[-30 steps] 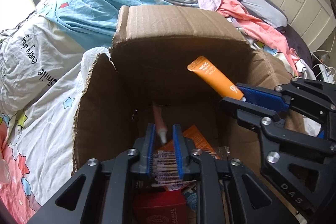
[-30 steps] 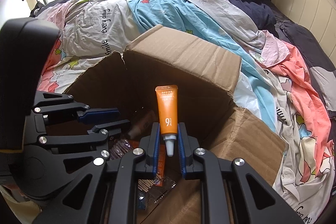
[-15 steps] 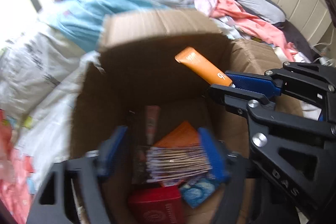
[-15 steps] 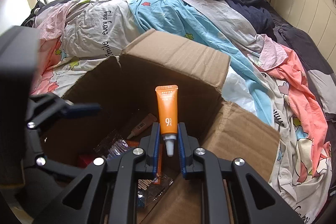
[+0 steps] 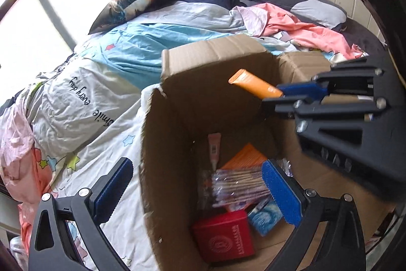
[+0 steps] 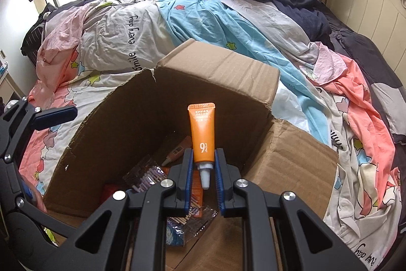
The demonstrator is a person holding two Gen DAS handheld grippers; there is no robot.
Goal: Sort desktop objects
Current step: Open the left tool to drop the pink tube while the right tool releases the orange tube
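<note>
The right wrist view shows the right gripper (image 6: 203, 169) pinching an orange sunscreen tube (image 6: 202, 133) by its neck, nozzle down, above the open cardboard box (image 6: 218, 73) on the bed (image 6: 228, 17). The left gripper (image 5: 195, 189) is spread wide and empty above a cellophane packet of sticks (image 5: 238, 187) inside the box.

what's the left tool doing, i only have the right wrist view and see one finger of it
Observer: The left tool is wide open with nothing between its fingers.
Operator: is it over the box
Observer: It straddles the left wall of the cardboard box: one finger over the bedding, the other over the sachet bundle inside.
Operator: what's at the near end in there
Observer: A red box with a round emblem lies flat beside a blue packet.
</note>
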